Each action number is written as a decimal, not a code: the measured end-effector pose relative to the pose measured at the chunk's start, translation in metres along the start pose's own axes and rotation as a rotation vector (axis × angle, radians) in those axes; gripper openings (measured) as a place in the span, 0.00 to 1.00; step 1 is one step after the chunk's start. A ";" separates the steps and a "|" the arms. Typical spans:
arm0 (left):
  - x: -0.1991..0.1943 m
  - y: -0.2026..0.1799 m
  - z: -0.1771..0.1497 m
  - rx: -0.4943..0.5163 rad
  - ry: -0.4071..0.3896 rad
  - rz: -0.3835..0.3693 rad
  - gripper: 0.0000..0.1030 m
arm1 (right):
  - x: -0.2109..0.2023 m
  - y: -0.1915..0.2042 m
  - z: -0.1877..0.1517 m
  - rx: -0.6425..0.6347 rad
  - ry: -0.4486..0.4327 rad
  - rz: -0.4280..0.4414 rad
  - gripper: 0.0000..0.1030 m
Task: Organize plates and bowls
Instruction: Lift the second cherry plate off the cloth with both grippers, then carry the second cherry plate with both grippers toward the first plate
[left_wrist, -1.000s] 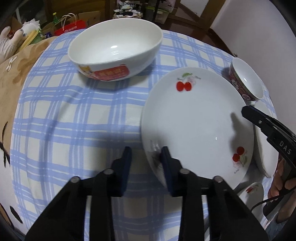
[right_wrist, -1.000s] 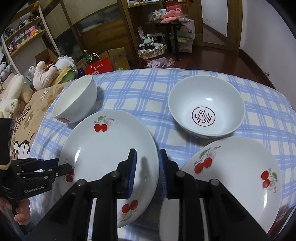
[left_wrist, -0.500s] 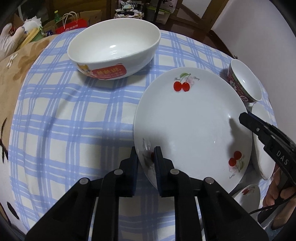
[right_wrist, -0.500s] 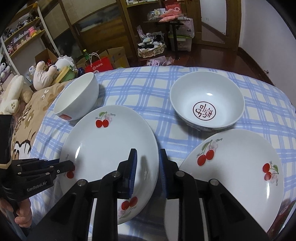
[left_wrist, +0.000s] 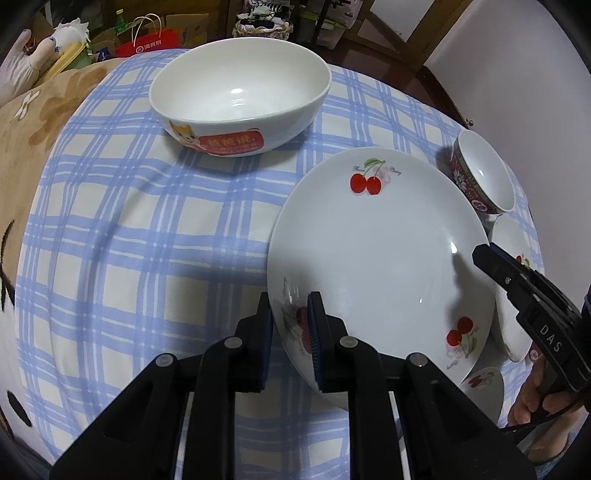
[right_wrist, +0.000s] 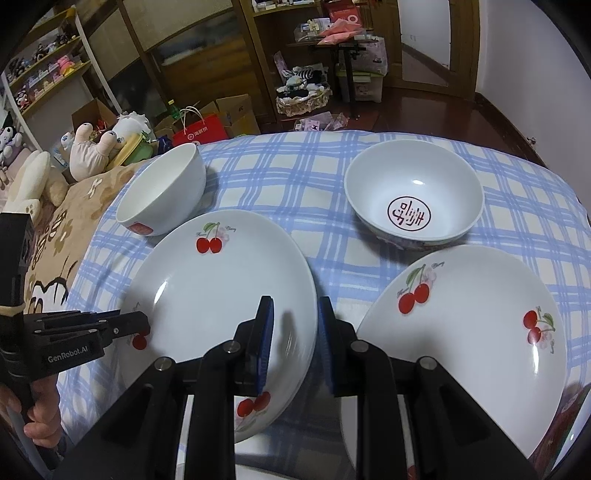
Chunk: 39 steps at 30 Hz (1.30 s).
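Left wrist view: our left gripper (left_wrist: 290, 325) fingers clenched on cherry plate (left_wrist: 380, 258) rim at plate's 7 o'clock, jaws having just closed onto it. Right gripper (right_wrist: 293, 339) fingers straddle same plate's 4 o'clock rim (right_wrist: 221, 295); contact hard to judge. Second plate (right_wrist: 469, 325) at 3 o'clock, cut off by frame edge.

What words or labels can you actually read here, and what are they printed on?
"DAS": on the right claw, seen from the left wrist.
"GenRobot.AI": on the left claw, seen from the right wrist.
Red label on the white bowl: Chinese characters, too blurred to read.
Script beside the cherries on the plate: too small.
Red seal in the other bowl: unreadable.
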<state>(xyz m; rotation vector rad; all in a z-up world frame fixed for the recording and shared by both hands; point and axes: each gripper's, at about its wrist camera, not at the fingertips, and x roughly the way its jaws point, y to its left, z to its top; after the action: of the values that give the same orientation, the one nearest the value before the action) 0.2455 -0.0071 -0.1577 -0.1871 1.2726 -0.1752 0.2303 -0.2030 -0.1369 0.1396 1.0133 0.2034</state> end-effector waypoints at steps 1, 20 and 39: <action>-0.001 0.002 -0.001 0.001 -0.001 -0.001 0.18 | 0.000 0.001 -0.001 0.002 0.000 0.000 0.24; -0.021 -0.004 -0.006 0.055 -0.021 -0.020 0.18 | -0.020 -0.001 -0.004 0.036 -0.042 0.011 0.24; -0.071 0.001 -0.026 0.018 -0.102 -0.095 0.18 | -0.058 0.012 -0.030 0.039 -0.063 0.014 0.24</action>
<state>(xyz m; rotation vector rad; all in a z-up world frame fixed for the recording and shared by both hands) 0.2005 0.0094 -0.0996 -0.2378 1.1610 -0.2556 0.1733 -0.2041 -0.1019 0.1876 0.9537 0.1912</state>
